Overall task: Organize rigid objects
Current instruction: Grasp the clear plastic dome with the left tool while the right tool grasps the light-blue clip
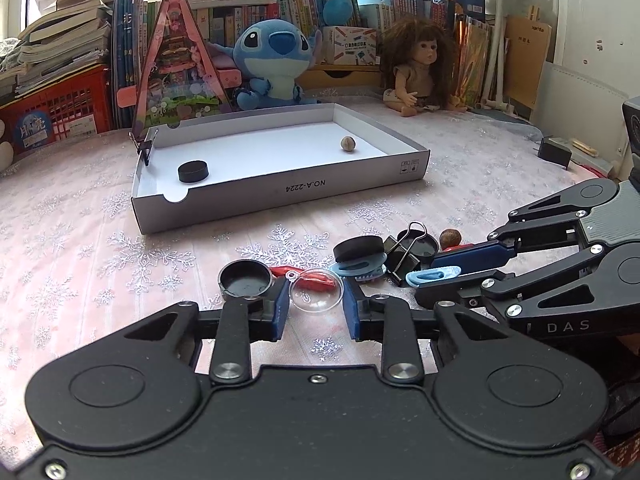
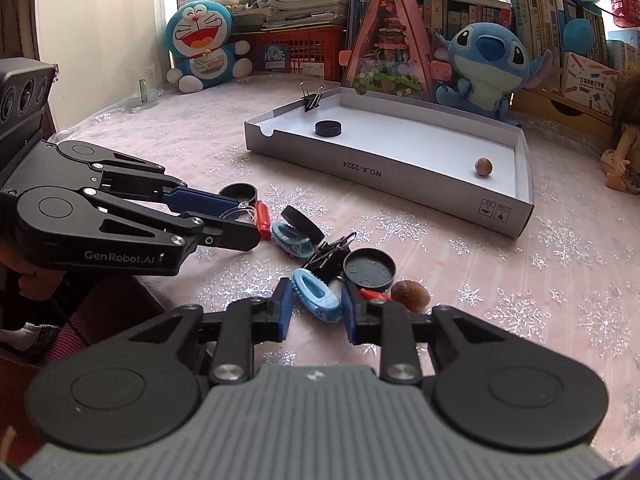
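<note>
Fingers (image 1: 280, 312) of the left gripper (image 1: 316, 312), blue-padded on black linkage, pinch a clear plastic dome-shaped shell (image 1: 316, 290) at its rim. The right gripper (image 2: 316, 312) squeezes a light-blue oval plastic clip with ribbed edge (image 2: 316, 292) between its pads. Around both lies the small heap on the pink snowflake-patterned tablecloth (image 1: 100, 248): matte black round caps (image 1: 245, 280), a glossy red cylinder (image 2: 263, 216), black metal binder clips (image 1: 404, 248) and a brown walnut (image 2: 410, 296). Farther off, the shallow grey-white cardboard tray (image 1: 280, 190) holds a black puck-like disc (image 1: 193, 171) and a small tan nut (image 1: 347, 143), well apart.
</note>
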